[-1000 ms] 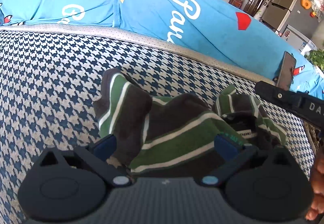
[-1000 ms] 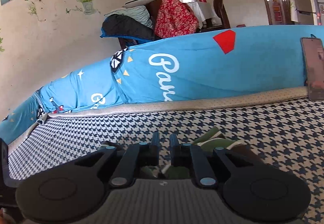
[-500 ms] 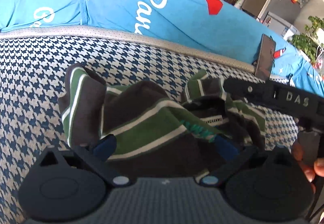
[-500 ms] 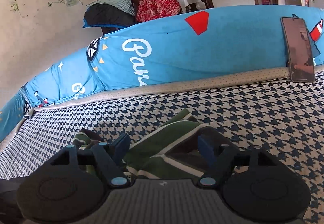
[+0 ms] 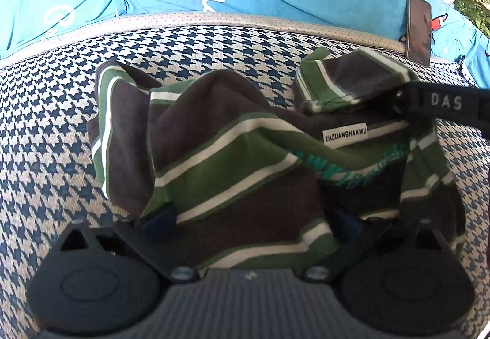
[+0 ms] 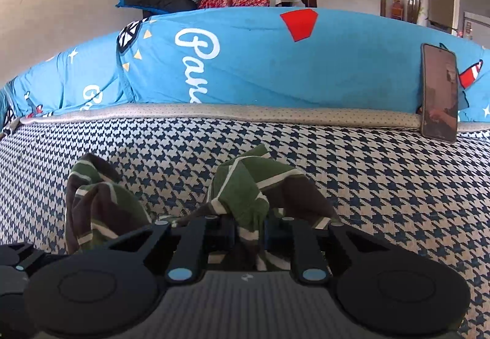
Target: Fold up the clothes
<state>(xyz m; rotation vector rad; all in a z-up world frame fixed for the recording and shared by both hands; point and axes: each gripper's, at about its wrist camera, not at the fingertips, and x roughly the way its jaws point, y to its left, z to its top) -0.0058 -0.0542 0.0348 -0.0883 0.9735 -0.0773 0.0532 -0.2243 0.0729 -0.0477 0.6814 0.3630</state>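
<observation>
The striped shirt lies crumpled mid-sofa cushion. The right gripper is closing on a collar fold, seemingly thin, which may slip; the left gripper gapes wide over the hem.

Crumpled green, brown and white striped garment is occupying the middle of the navy-and-cream houndstooth sofa seat; bare seat is lying open around it, while a leaning black smartphone and blue printed backrest cover are blocking the rear.
</observation>
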